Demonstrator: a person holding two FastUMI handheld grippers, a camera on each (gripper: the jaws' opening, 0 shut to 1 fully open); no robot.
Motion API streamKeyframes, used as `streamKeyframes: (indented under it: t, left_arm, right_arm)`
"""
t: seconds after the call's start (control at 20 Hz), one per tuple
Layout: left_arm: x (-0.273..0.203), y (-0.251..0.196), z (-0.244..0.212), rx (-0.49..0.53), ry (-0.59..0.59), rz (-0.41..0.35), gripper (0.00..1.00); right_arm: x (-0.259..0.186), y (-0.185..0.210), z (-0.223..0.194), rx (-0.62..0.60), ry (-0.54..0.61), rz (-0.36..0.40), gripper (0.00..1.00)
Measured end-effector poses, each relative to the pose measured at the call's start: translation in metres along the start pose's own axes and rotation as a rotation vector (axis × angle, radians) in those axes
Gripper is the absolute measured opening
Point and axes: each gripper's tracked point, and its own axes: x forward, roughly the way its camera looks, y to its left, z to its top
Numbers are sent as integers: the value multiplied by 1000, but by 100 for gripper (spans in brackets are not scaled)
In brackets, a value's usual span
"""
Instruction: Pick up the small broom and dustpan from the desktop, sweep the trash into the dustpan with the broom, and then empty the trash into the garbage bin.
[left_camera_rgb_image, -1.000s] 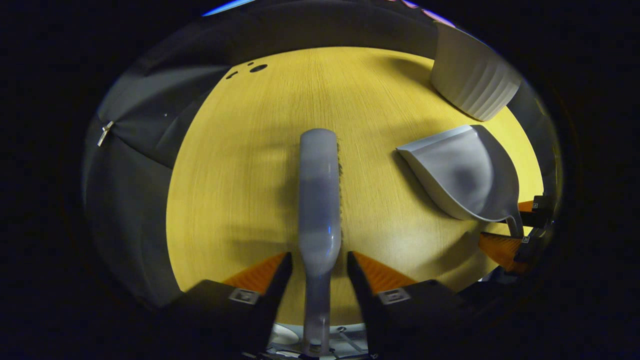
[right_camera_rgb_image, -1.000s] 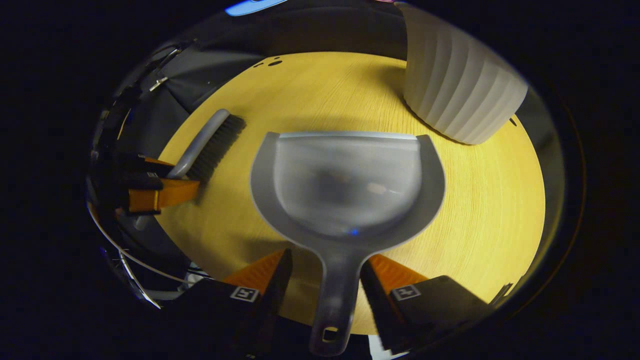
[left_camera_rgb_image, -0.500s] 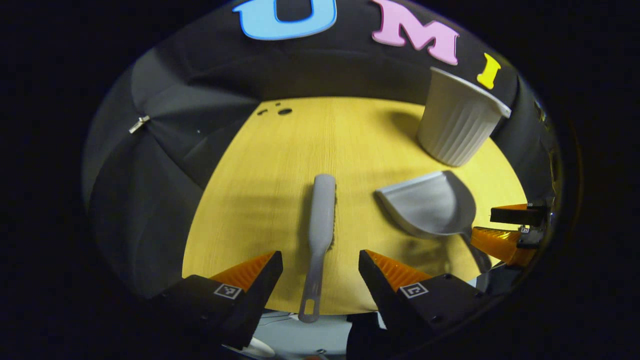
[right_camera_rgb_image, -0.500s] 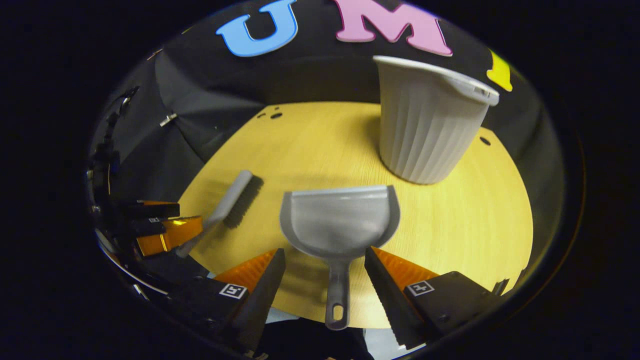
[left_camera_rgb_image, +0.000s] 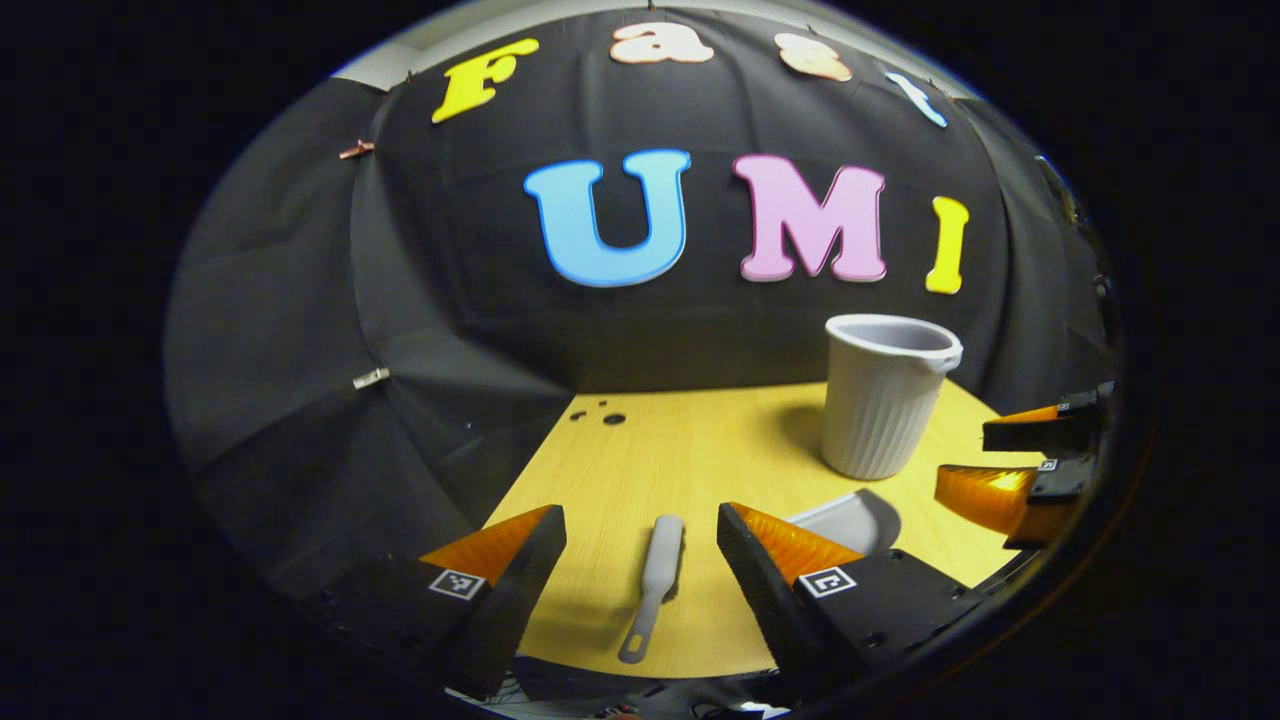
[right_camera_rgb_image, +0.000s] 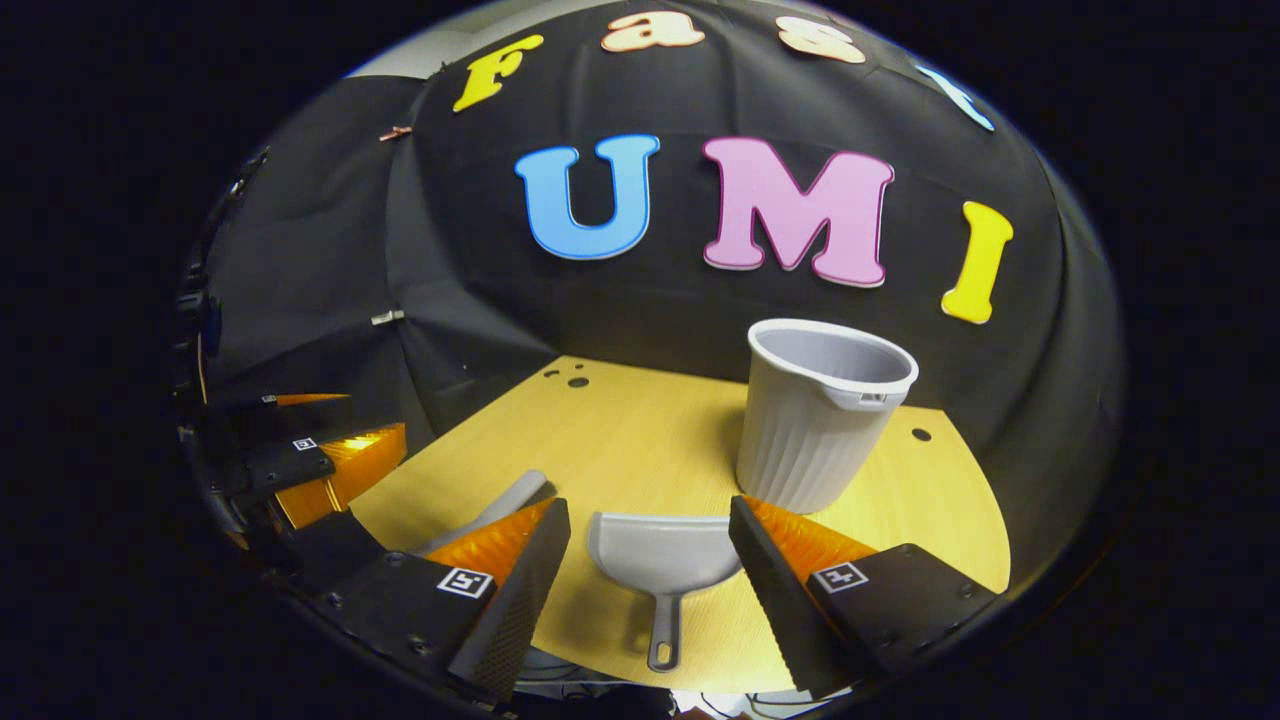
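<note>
Left gripper view: the left gripper (left_camera_rgb_image: 640, 525) hangs above the desktop (left_camera_rgb_image: 700, 440) with fingers spread, grasping nothing. The small broom (left_camera_rgb_image: 655, 580) lies flat on the wood, nearer the camera than the garbage bin (left_camera_rgb_image: 885, 405). In the right gripper view, the right gripper (right_camera_rgb_image: 650, 520) is likewise released, and the dustpan (right_camera_rgb_image: 665, 555) rests just before the bin, handle toward the camera.

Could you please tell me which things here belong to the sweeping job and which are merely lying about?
For the job:
- broom
- dustpan
- bin
- left claw, open
- right claw, open

Merely about:
- wooden table with small holes
- clips on the cloth
</note>
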Motion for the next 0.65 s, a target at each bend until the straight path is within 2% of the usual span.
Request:
streamKeyframes:
  t: [0.2,0.3,0.4,0.65]
  left_arm:
    - [-31,-2,34,-70,-141,66,98]
    - [-44,-7,44,-95,-183,57,98]
    - [-50,-12,49,-69,-203,23,98]
    - [-42,-25,45,-60,-175,-41,97]
  right_arm:
    - [-26,-5,40,54,-197,-47,99]
    - [-40,-15,51,37,-256,-83,99]
    - [-45,-26,49,36,-267,-127,99]
    - [-44,-32,33,77,-205,-155,99]
